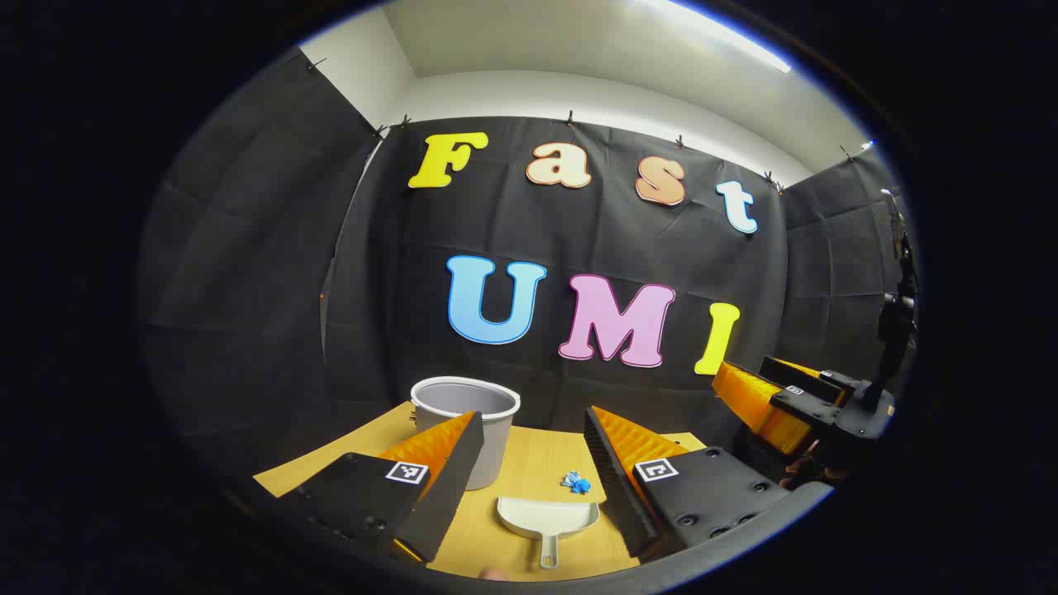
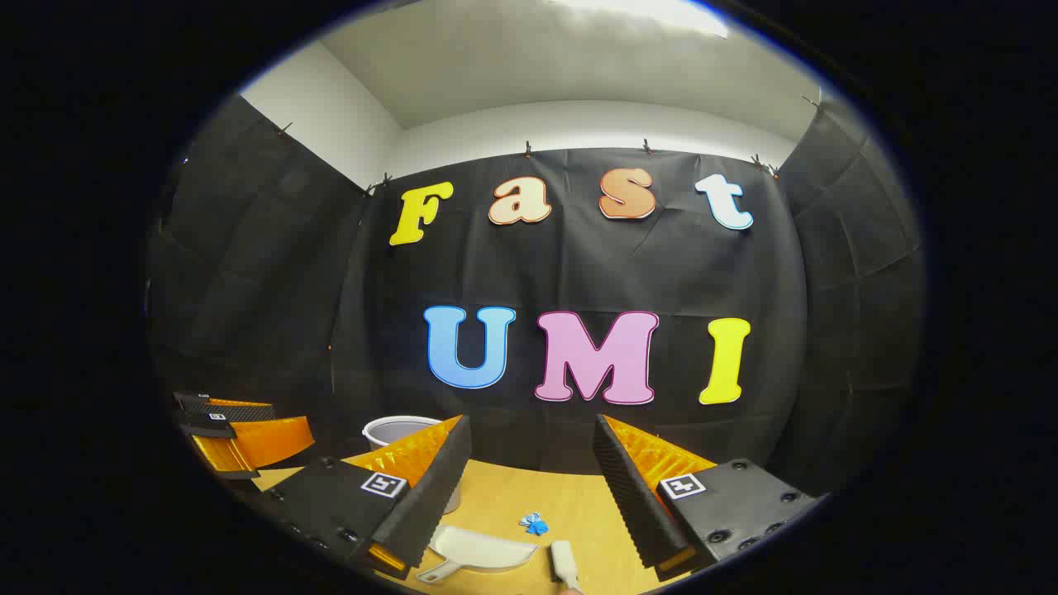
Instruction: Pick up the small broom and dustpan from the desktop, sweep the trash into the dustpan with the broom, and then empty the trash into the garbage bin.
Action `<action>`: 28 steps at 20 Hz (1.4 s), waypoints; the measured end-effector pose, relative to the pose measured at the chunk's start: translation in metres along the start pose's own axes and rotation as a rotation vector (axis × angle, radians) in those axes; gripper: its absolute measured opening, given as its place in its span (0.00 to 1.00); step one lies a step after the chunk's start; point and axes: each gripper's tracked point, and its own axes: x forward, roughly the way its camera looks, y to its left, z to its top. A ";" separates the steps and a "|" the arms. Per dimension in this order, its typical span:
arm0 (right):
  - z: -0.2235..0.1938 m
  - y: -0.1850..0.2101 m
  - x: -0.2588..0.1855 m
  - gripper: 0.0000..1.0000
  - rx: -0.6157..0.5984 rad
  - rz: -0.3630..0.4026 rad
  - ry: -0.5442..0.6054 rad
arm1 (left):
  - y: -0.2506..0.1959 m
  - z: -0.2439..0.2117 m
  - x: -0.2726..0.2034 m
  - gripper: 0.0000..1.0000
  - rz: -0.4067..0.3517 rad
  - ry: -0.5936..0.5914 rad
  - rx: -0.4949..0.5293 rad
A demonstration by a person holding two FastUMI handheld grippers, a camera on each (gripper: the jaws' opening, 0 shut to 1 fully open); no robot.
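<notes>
We hold the left gripper [image 1: 533,446] and right gripper [image 2: 531,463] spread wide, both empty above the desktop [image 1: 529,467]. The dustpan [image 1: 547,516] lies near its front edge, blue trash [image 1: 576,482] just behind, the garbage bin [image 1: 469,430] toward the back-left corner, the broom [image 2: 565,564] beside the dustpan.

Matt wood desktop [image 1: 529,463], smooth white plastic dustpan [image 1: 547,514] & bin [image 1: 471,413], ribbed tongs pads [image 1: 632,475].
</notes>
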 end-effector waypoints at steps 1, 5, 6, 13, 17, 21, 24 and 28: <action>-0.001 0.000 -0.001 0.95 0.000 0.003 -0.001 | 0.000 0.000 0.000 0.74 0.005 0.006 0.002; -0.002 0.004 -0.001 0.95 0.008 0.028 0.006 | 0.002 0.007 -0.003 0.74 0.026 -0.009 0.006; -0.002 0.005 0.000 0.95 0.008 0.032 0.008 | 0.001 0.009 -0.004 0.74 0.031 -0.014 0.005; -0.001 0.018 0.002 0.95 0.020 0.084 0.016 | 0.001 0.007 -0.015 0.74 0.067 -0.011 0.012; -0.001 0.022 0.000 0.95 0.021 0.105 0.010 | -0.004 0.006 -0.018 0.72 0.070 -0.011 0.031; -0.005 0.015 -0.001 0.95 0.011 0.093 0.021 | -0.014 0.005 -0.018 0.74 0.055 -0.021 0.026; -0.002 0.003 -0.002 0.95 -0.005 0.063 0.020 | -0.018 0.001 -0.014 0.74 0.043 -0.017 0.017; -0.004 -0.016 -0.005 0.95 -0.023 0.016 0.020 | -0.025 -0.007 -0.007 0.74 0.009 -0.005 0.015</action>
